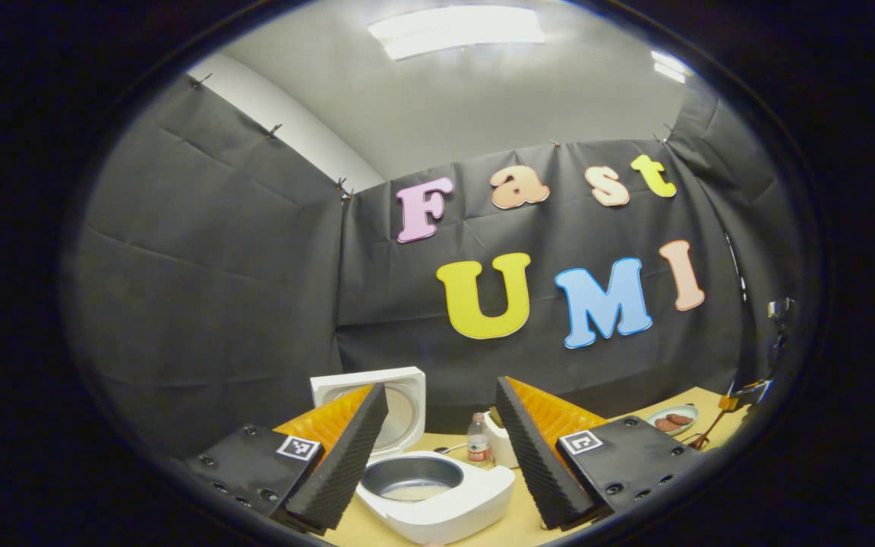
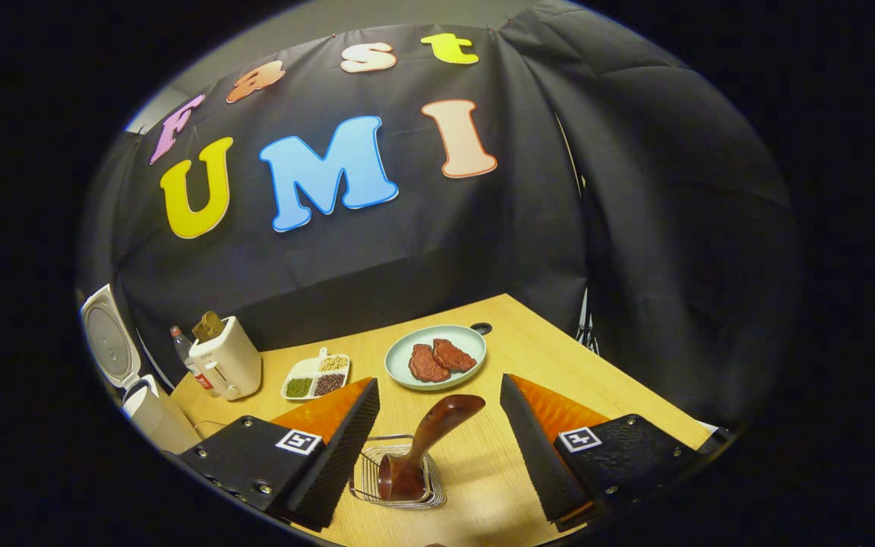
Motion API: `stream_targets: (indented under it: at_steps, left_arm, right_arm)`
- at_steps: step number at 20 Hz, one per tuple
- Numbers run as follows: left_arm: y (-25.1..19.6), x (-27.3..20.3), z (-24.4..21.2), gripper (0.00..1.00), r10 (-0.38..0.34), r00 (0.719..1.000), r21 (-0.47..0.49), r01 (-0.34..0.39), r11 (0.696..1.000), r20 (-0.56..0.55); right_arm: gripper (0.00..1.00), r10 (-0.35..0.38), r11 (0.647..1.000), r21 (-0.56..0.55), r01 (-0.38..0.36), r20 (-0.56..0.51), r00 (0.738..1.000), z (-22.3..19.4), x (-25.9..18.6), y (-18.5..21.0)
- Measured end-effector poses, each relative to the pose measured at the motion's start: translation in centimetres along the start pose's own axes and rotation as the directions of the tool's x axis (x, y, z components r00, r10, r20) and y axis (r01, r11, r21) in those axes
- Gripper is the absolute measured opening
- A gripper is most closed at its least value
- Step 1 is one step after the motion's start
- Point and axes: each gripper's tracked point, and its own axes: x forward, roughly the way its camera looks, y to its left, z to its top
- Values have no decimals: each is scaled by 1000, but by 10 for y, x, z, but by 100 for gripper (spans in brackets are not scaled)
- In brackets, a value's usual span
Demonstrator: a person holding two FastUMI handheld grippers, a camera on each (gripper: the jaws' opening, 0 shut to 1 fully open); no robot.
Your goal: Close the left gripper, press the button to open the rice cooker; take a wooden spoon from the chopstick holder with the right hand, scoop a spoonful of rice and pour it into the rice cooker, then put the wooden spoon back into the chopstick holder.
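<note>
Left gripper view: left gripper (image 1: 441, 448) hanging above the table (image 1: 684, 395), fingers spread wide, nothing between them. Below and between them, the cooker (image 1: 437, 497) with lid (image 1: 399, 399) standing up at the back and the pot (image 1: 412, 479) bare to view, something pale lying in its bottom. Button step judged done. Beyond the cooker, a bottle (image 1: 476, 439); far right, a plate (image 1: 673, 418).

Right gripper view: right gripper (image 2: 441, 441) likewise wide open, holding nothing, poised over the wire holder (image 2: 377, 482) near the table's front edge. Spoon (image 2: 426, 448) standing in the holder, bowl end down inside the wire, handle leaning up and to the right, long axis tilted well off vertical, handle tip up between the two fingers yet touching neither. Farther back, the plate (image 2: 435, 357) with two reddish pieces, a divided dish (image 2: 316, 377) of grains, a toaster (image 2: 226, 365), cooker at far left.

Either spoon not yet taken, or already returned; pale contents of pot hint at the latter, but cannot tell for certain.
</note>
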Motion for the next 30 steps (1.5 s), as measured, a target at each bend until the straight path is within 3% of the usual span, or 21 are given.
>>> stream_targets:
  at_steps: [6,7,8,9,11,12,13,14,19,26,30]
  left_arm:
    - [26,-5,-2,98,75,997,29,-75,997,-15]
    - [31,-6,-3,98,85,996,27,-85,996,-19]
    - [33,-6,-4,99,93,995,23,-93,995,-21]
    - [37,-6,-4,99,99,995,20,-99,995,-23]
    - [43,-7,-7,98,112,993,19,-112,994,-28]
    - [46,-7,-9,100,118,993,18,-117,993,-29]
    - [47,-6,-11,100,118,993,14,-117,993,-31]
    - [47,-5,-14,100,113,993,13,-113,994,-33]
    - [55,-1,-19,98,101,994,2,-101,995,-30]
    - [58,8,-31,99,53,998,-43,-54,998,-27]
    - [60,15,-29,99,14,1000,-69,-15,998,-12]
  right_arm:
    - [97,37,998,61,-29,-135,990,-43,17,8]
    - [92,41,997,70,-31,-141,989,-47,19,9]
    - [79,59,995,84,-47,-154,986,-50,18,12]
    - [75,79,994,94,-63,-170,982,-53,21,16]
    - [41,63,993,110,-45,-165,984,-50,19,17]
    - [23,94,990,121,-74,-172,981,-52,22,23]
    - [23,97,989,127,-76,-172,980,-53,18,27]
    - [13,138,985,126,-117,-173,975,-51,12,33]
    - [9,132,991,16,-131,-132,982,-29,-2,39]
    - [9,150,989,-14,-150,-20,989,29,-31,67]
    - [9,191,982,-10,-191,21,981,42,-48,101]
